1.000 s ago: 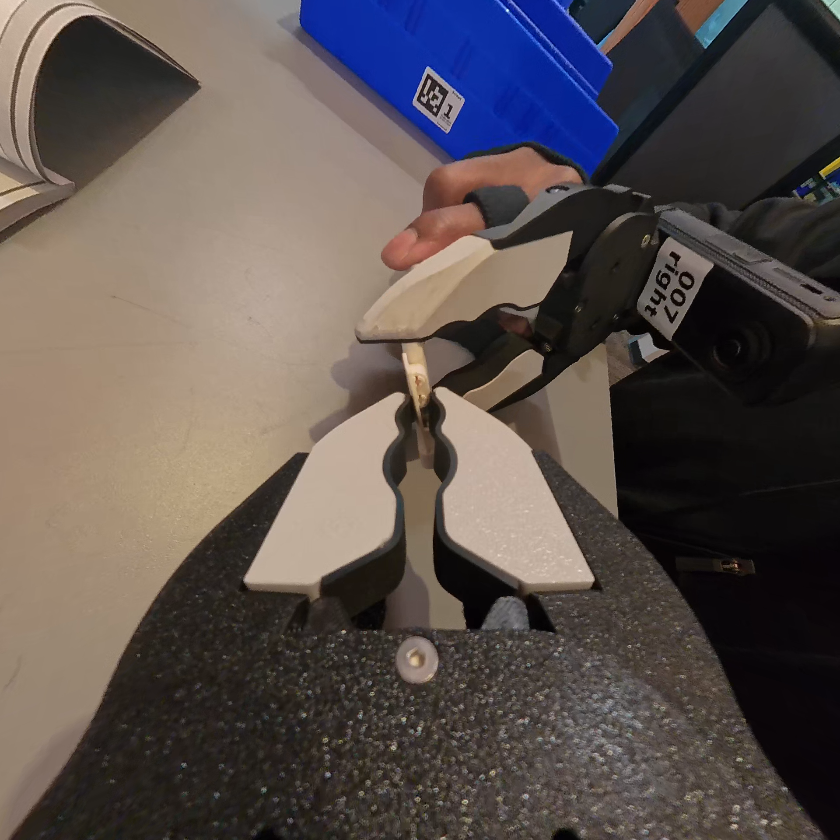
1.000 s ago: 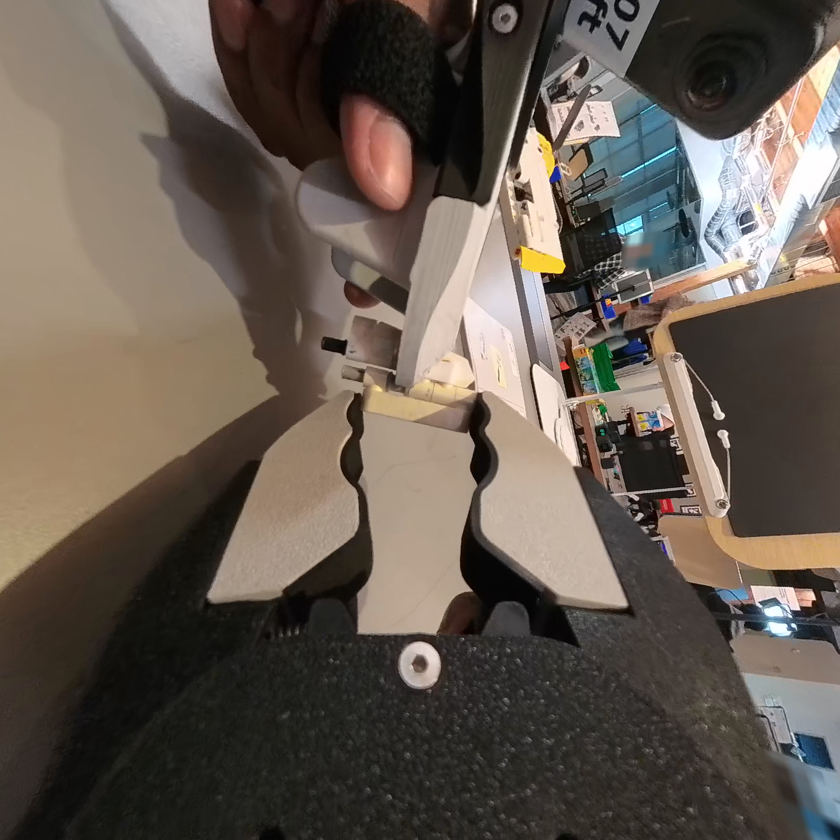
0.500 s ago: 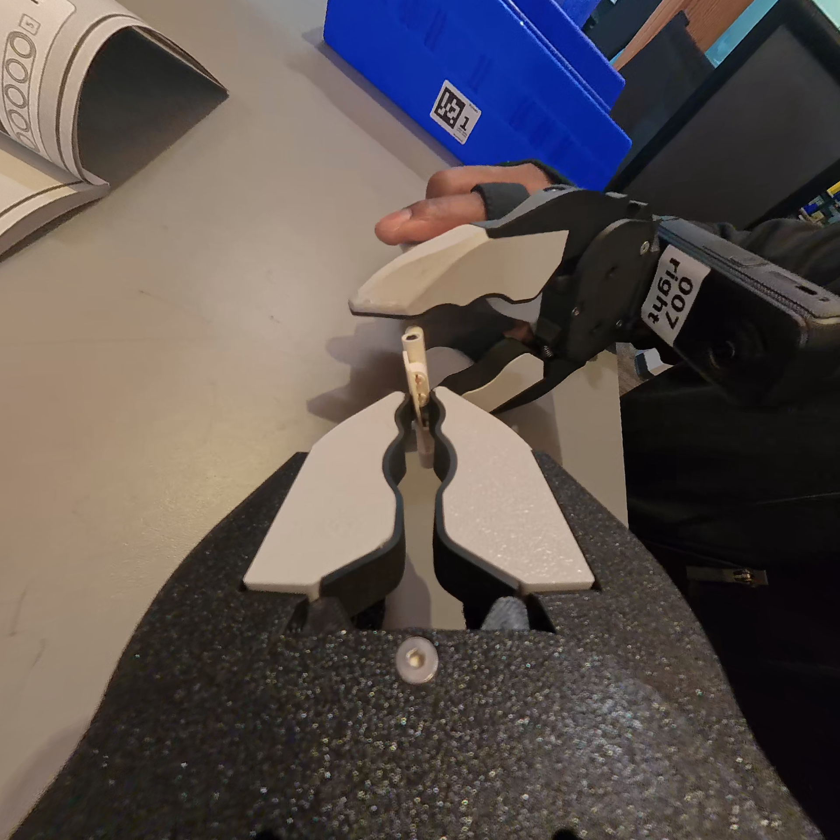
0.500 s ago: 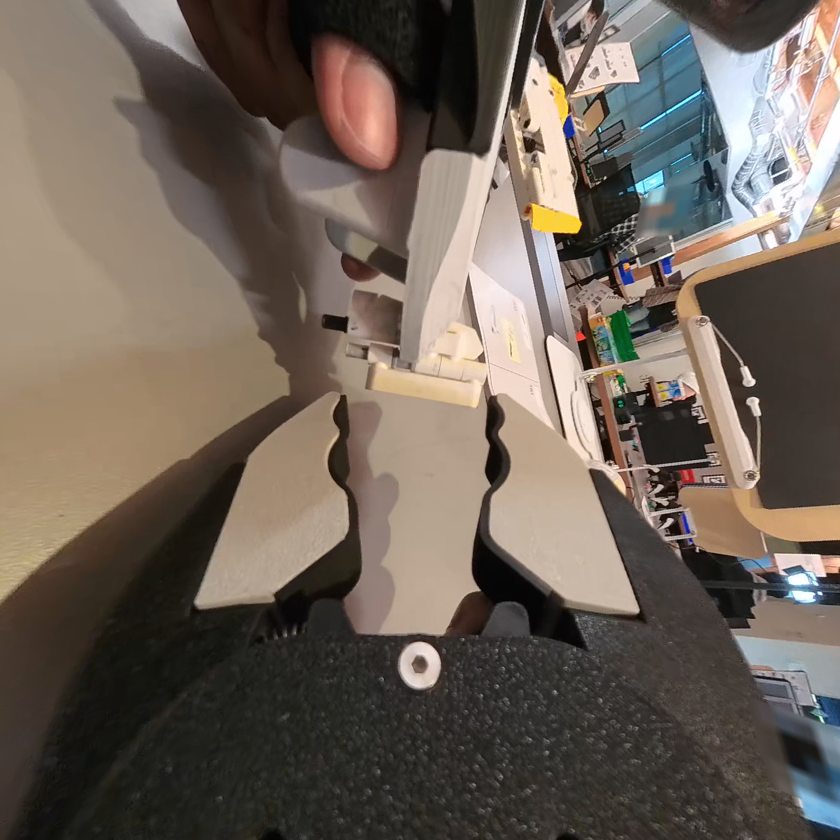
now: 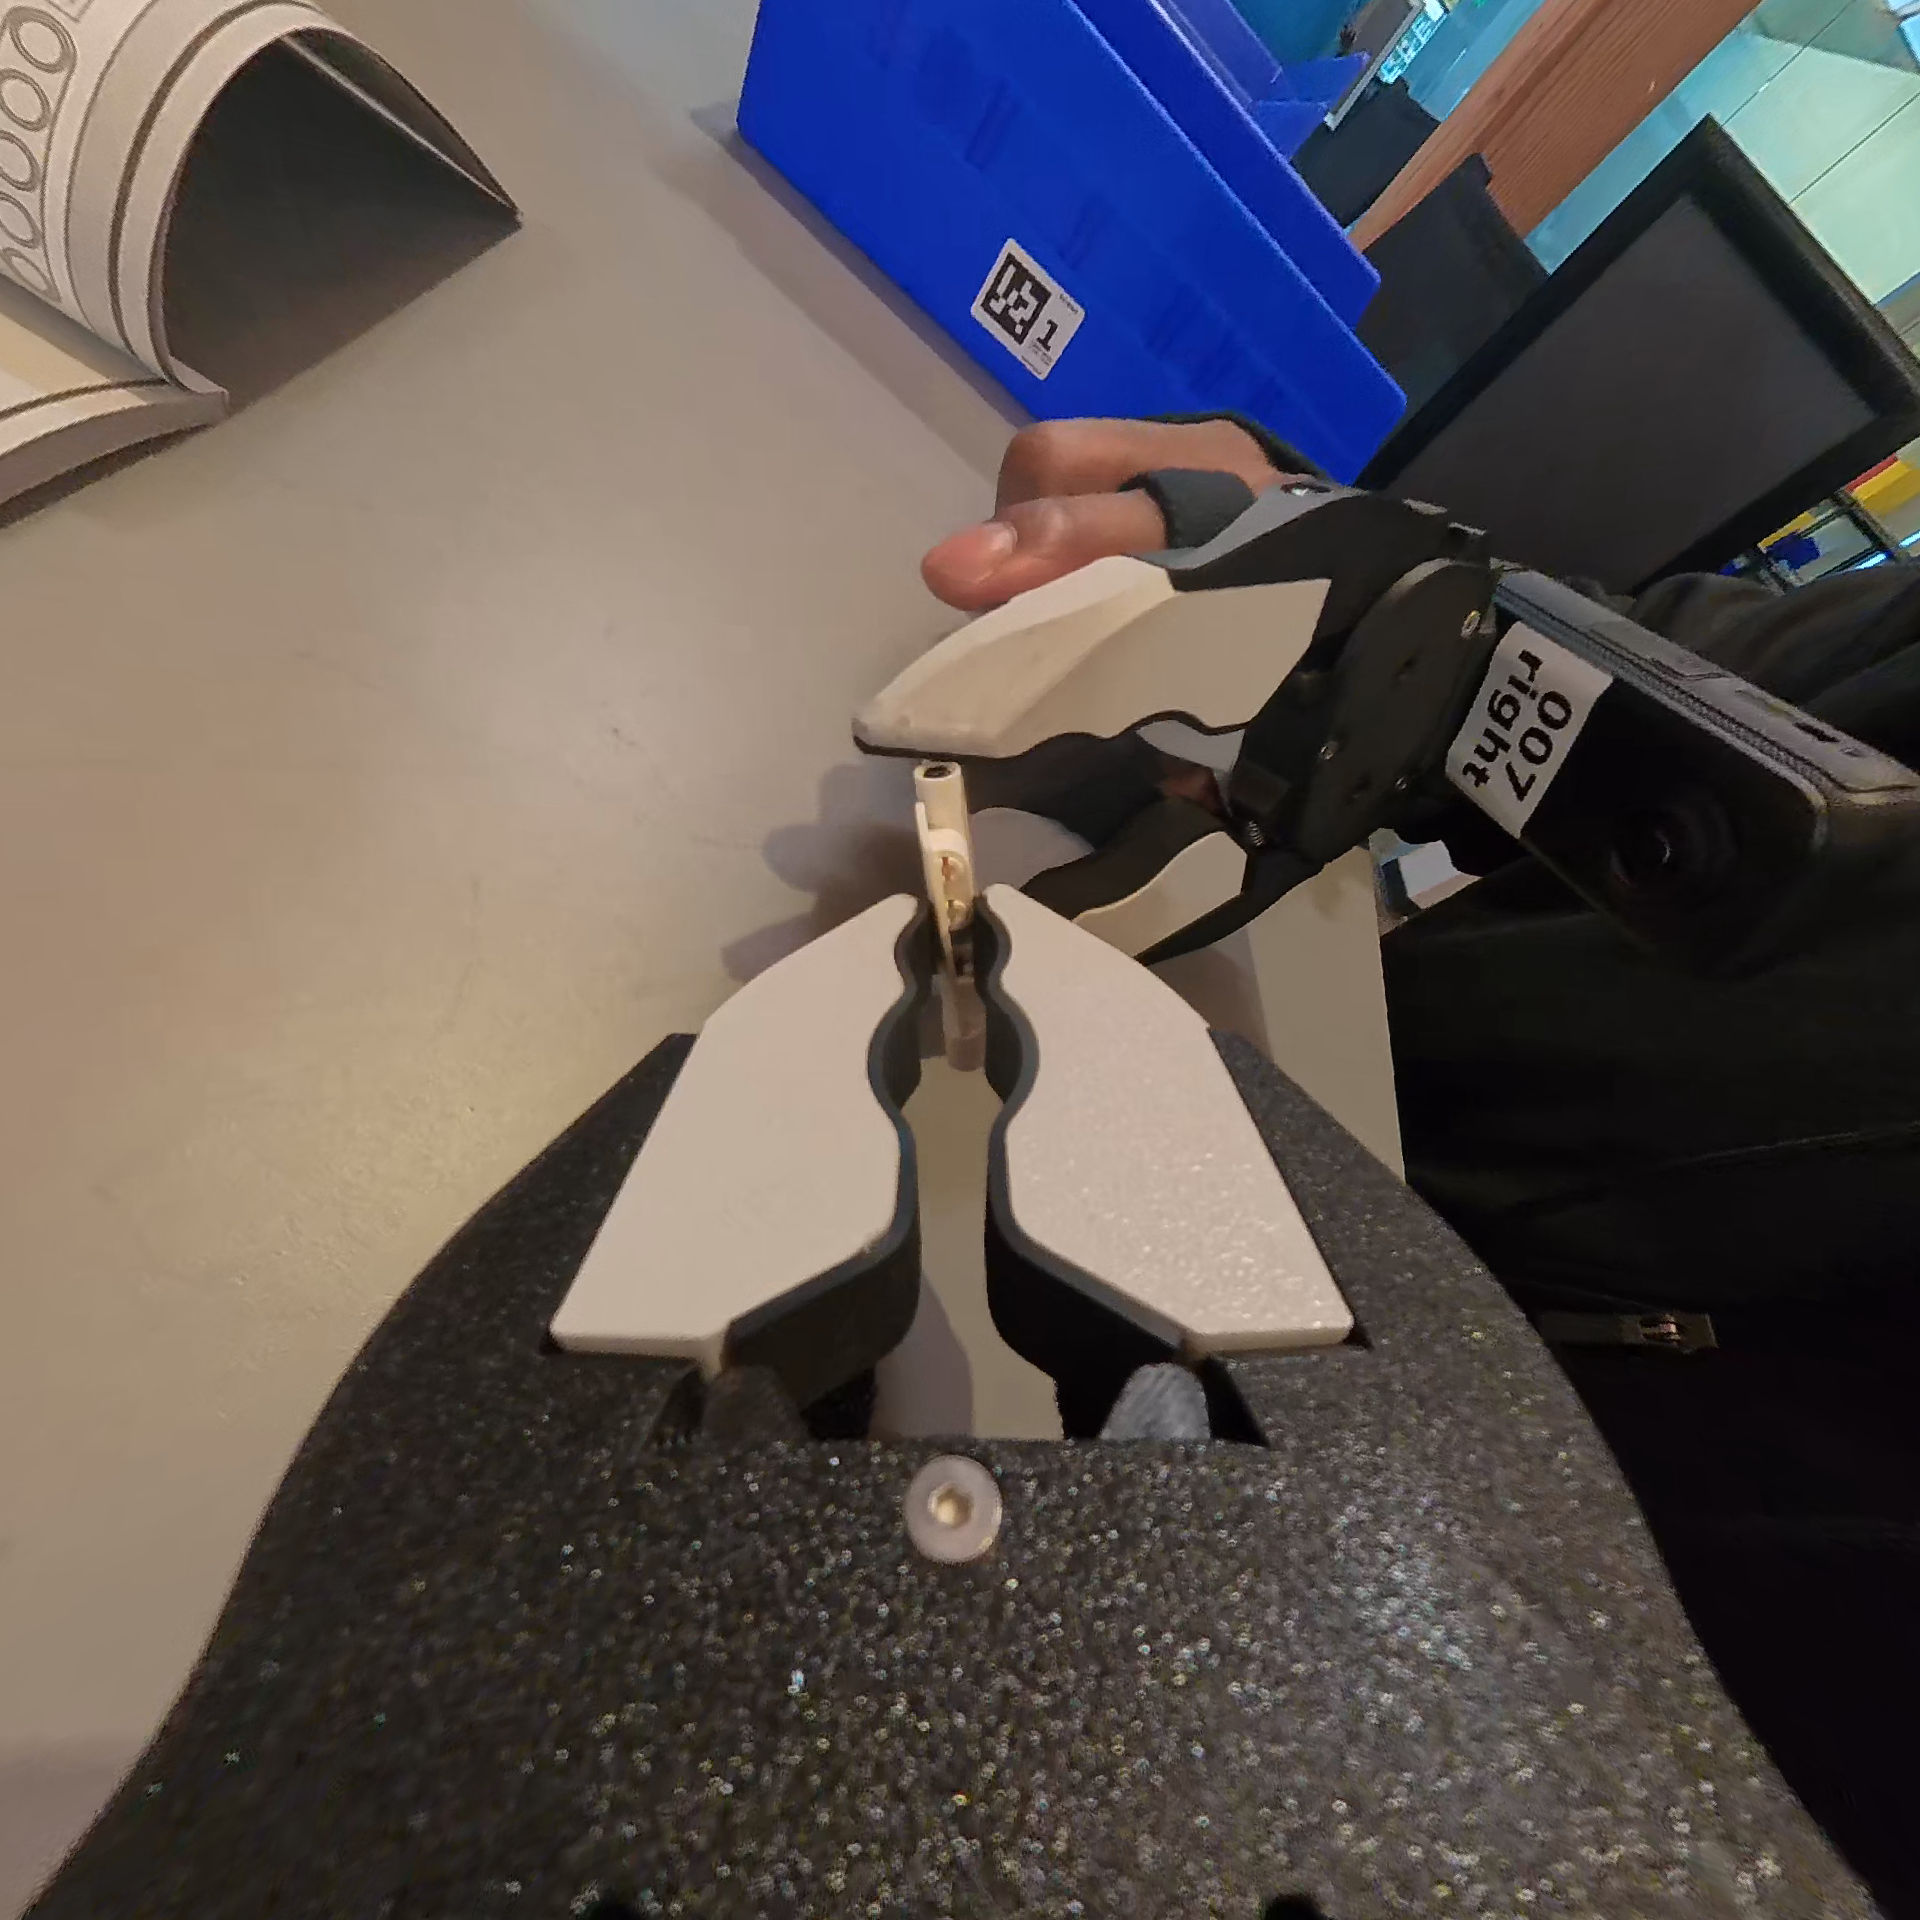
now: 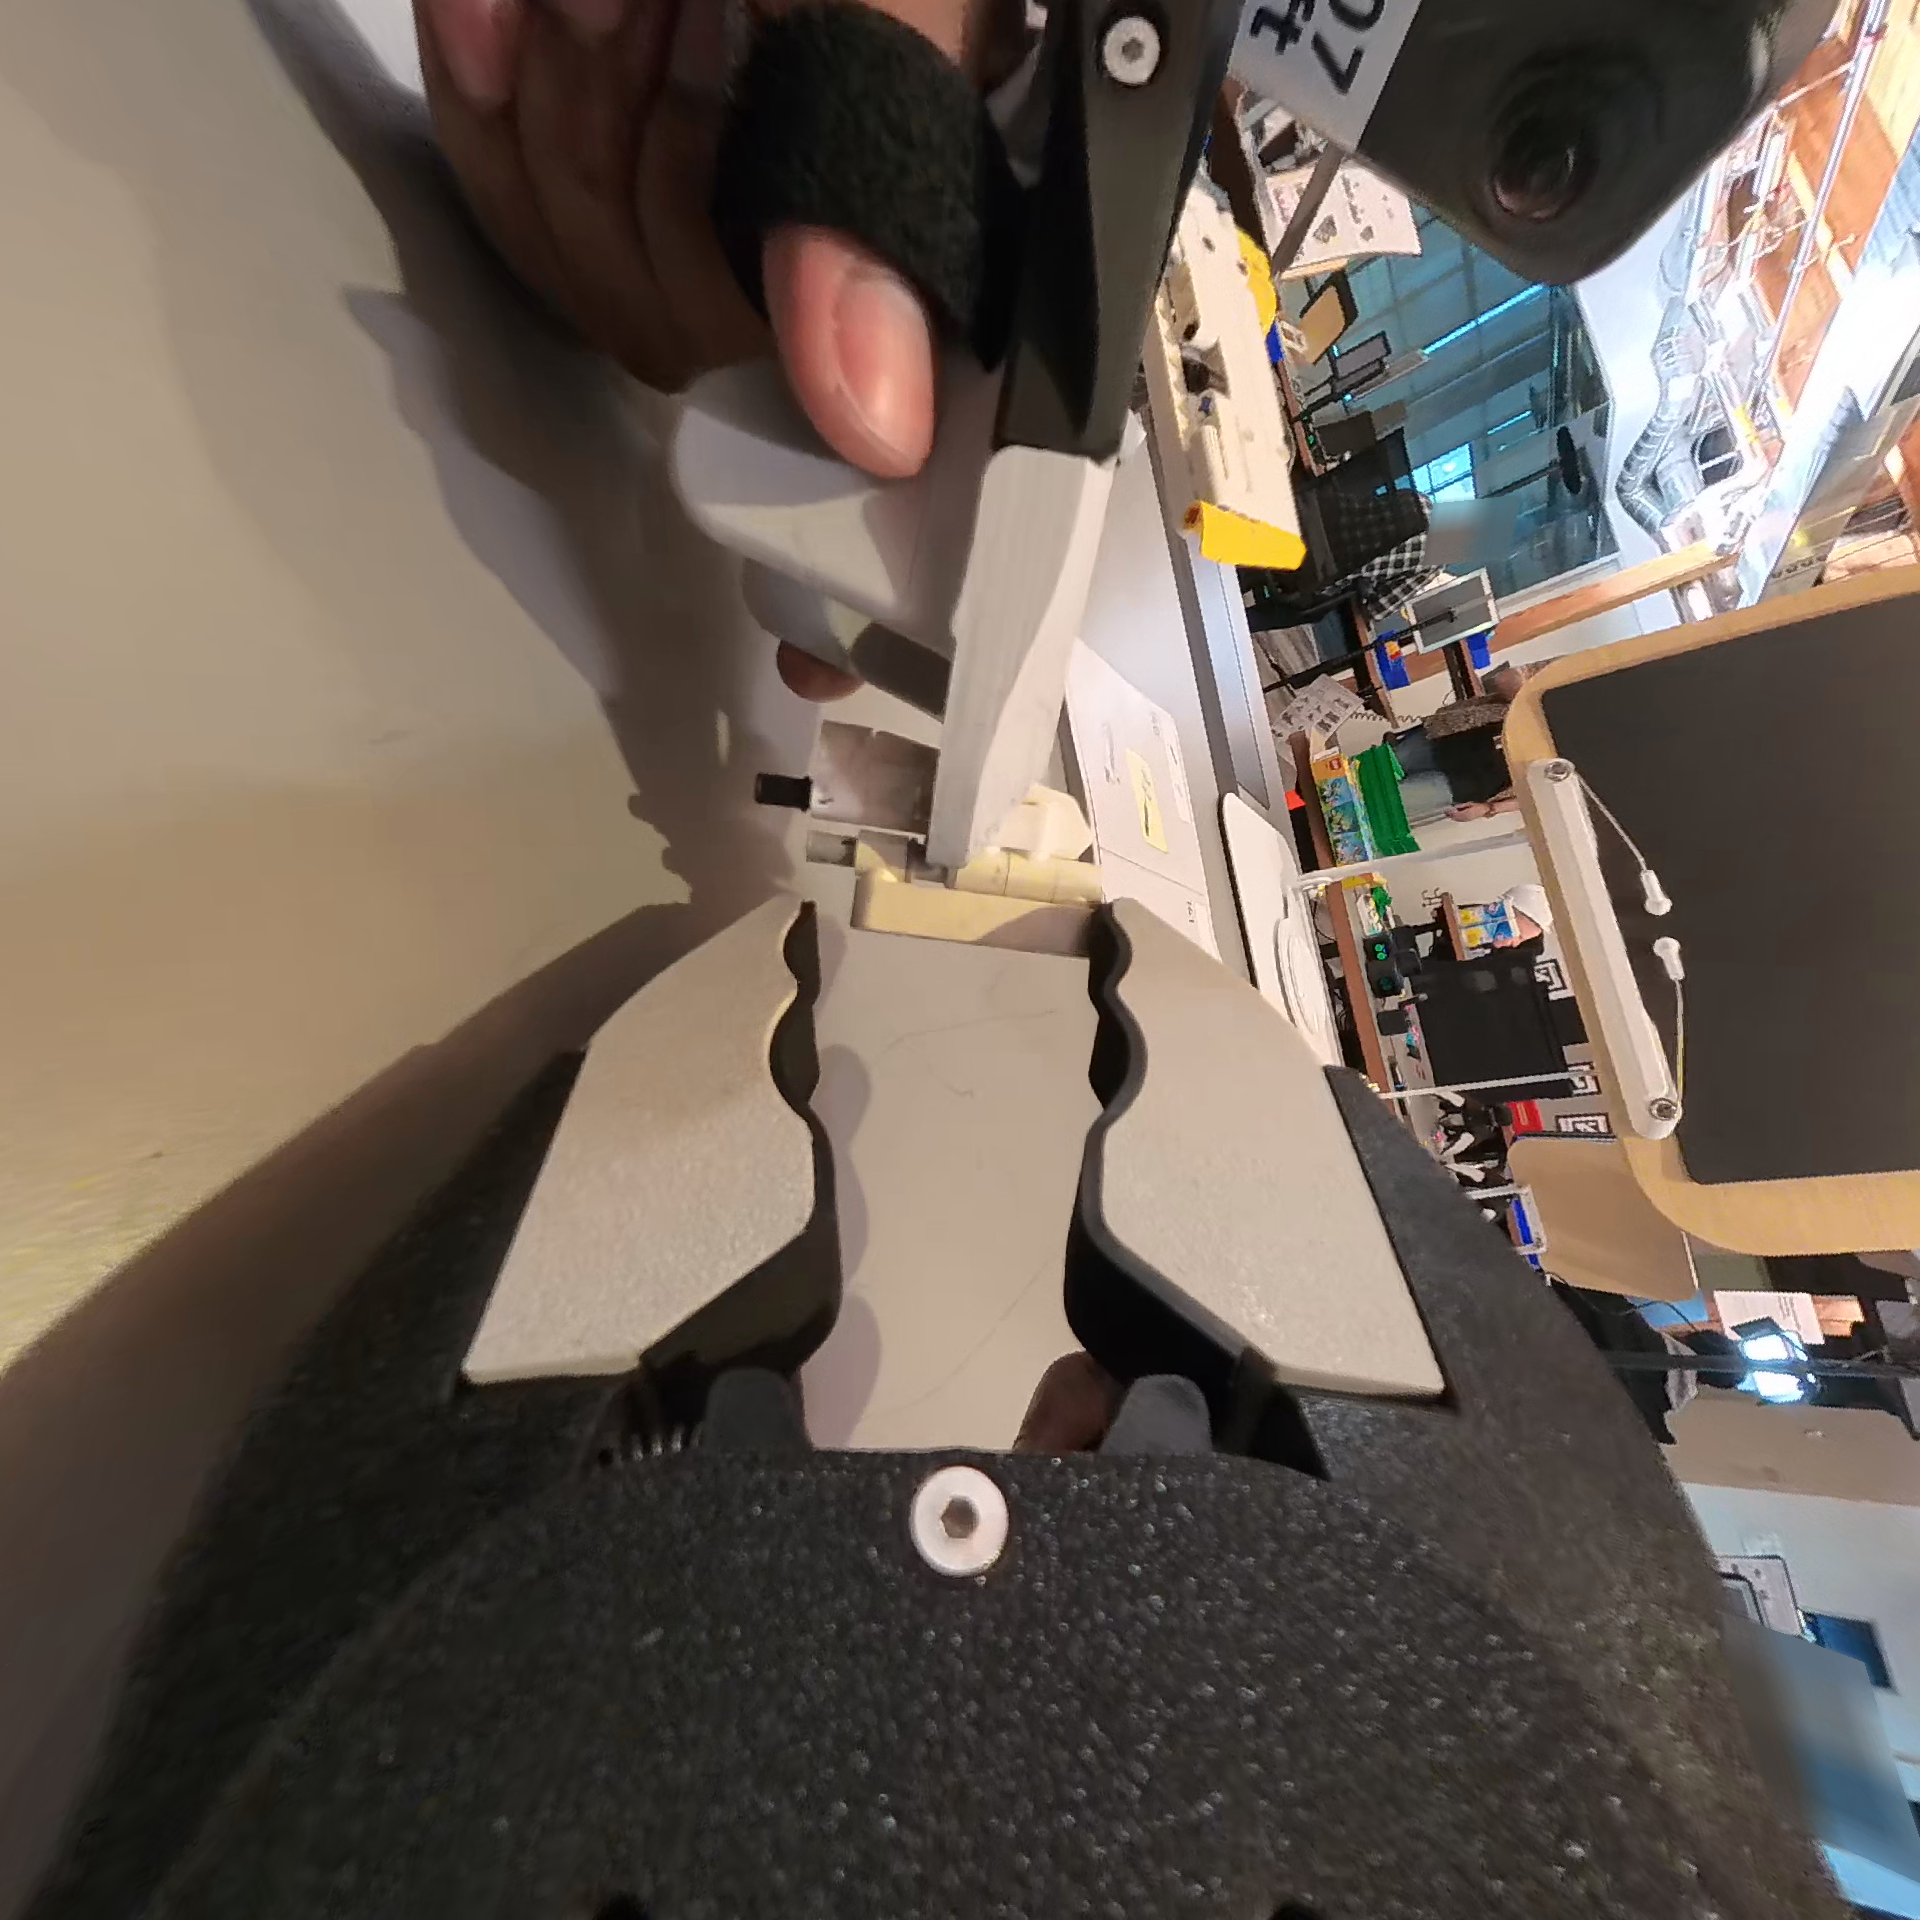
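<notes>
My left gripper (image 5: pixel 951 914) is shut on a small cream plastic piece (image 5: pixel 943 842) with a grey peg at its near end. It holds the piece upright above the grey table (image 5: pixel 416 727). My right gripper (image 5: pixel 982 821) comes in from the right, open. Its upper finger (image 5: pixel 987 686) hovers just above the top of the piece and its lower finger sits behind it. In the right wrist view the piece (image 6: pixel 966 909) lies crosswise between the open right gripper's (image 6: pixel 951 925) tips, with a gap at the left tip. The left gripper's finger (image 6: pixel 1008 644) comes down onto it.
Blue bins (image 5: pixel 1039 208) with a tag sticker stand at the back. A curled printed booklet (image 5: pixel 156 208) lies at the far left. A dark monitor (image 5: pixel 1662 416) is at the right. A person's hand (image 5: pixel 1060 520) rests on the right gripper. A wood-framed board (image 6: pixel 1714 883) stands beyond. Both grippers' tips are close together, under 4 cm apart.
The right gripper was closed on the ends of the cream piece, then let go and widened. It has now narrowed a little around the piece. The left gripper kept hold throughout.
</notes>
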`<state>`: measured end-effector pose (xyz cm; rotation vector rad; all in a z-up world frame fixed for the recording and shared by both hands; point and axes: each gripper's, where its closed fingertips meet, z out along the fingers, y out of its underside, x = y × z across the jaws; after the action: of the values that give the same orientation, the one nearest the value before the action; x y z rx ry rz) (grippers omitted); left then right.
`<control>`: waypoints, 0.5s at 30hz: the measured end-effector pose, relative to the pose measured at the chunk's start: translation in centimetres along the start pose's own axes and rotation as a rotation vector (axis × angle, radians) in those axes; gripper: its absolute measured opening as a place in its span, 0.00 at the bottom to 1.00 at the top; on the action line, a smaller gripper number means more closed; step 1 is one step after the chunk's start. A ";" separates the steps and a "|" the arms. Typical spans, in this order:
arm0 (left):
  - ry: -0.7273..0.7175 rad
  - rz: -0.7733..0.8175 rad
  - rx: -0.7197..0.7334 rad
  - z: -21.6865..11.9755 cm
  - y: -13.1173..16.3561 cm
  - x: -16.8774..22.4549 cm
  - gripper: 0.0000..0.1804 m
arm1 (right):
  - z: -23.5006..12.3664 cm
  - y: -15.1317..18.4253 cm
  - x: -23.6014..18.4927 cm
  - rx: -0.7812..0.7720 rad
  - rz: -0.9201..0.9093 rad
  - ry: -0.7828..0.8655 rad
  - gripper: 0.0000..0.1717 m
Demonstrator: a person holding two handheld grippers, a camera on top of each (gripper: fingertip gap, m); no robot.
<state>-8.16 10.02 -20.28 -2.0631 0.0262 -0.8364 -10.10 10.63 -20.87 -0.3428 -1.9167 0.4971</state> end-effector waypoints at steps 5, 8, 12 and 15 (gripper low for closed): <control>-0.015 -0.009 -0.012 0.4 0.2 -0.4 0.04 | 0.1 0.5 -0.1 -0.020 0.025 -0.016 0.25; -0.042 -0.009 -0.014 0.5 0.2 -0.7 0.05 | 0.2 0.8 -0.4 -0.043 0.031 -0.038 0.25; -0.064 -0.034 -0.011 0.5 0.1 -1.2 0.07 | 0.3 1.5 -0.2 -0.082 0.047 -0.038 0.25; -0.068 -0.050 -0.012 0.5 0.2 -1.4 0.08 | 0.3 1.8 0.0 -0.092 0.071 -0.040 0.25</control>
<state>-8.97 10.71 -21.36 -2.1094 -0.0582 -0.7979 -10.31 12.12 -21.87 -0.4647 -1.9758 0.4666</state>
